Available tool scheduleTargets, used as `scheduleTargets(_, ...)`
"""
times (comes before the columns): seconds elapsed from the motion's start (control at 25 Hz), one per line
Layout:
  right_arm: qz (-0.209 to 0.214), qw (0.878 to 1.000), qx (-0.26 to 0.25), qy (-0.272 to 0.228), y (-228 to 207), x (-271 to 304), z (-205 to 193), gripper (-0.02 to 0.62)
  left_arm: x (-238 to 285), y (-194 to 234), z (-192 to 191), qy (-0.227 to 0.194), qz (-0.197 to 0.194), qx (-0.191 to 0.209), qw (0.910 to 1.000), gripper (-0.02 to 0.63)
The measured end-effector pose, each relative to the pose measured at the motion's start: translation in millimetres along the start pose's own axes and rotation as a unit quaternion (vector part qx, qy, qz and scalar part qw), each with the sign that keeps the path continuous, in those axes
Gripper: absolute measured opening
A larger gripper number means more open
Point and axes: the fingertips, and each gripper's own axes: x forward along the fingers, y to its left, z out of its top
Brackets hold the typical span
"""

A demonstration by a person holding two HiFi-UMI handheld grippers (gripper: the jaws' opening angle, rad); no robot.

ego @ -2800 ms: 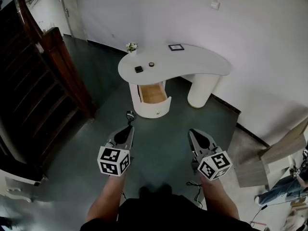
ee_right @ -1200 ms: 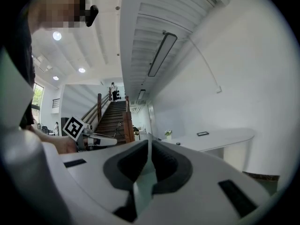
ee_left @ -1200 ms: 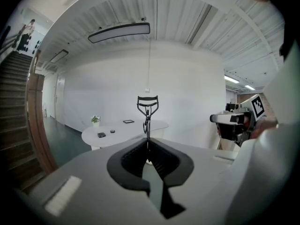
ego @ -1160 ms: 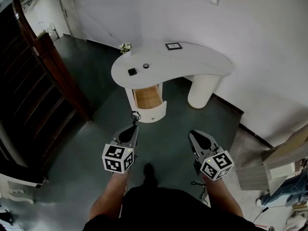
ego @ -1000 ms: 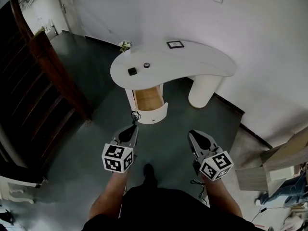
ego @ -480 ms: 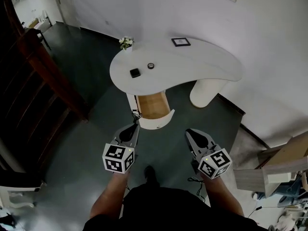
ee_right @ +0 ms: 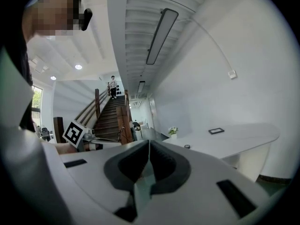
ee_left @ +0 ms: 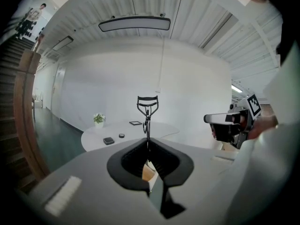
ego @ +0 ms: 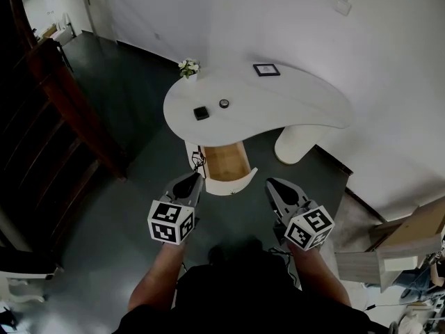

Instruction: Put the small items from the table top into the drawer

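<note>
One eyelash curler half-hidden in left tongs.

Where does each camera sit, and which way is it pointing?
Head view: on the person's head, looking down at the table and open drawer; both forearms, left gripper and right gripper show.
Left gripper view: on that gripper, looking along its jaws, shut on an eyelash curler, toward the table; the right gripper shows at right.
Right gripper view: on that gripper, facing the table and staircase; jaws shut, empty.
Shared: all three see the table.
</note>
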Motion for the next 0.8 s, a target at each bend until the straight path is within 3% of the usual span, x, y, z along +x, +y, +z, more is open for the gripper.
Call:
scheduleTargets(0.4,0.031,0.999,0.016,-0.008,-42.8,38.3,7.3,0.012,41.4,8.5,7.8,0.012,0.019,0.004,0.9997,0.018)
scheduleTargets(0.8,0.063,0.997,0.044,0.001,-159.0,82.3,13.6,0.012,142.7,8.6,25.4,0.048,0.057,0.003,0.9972,0.018)
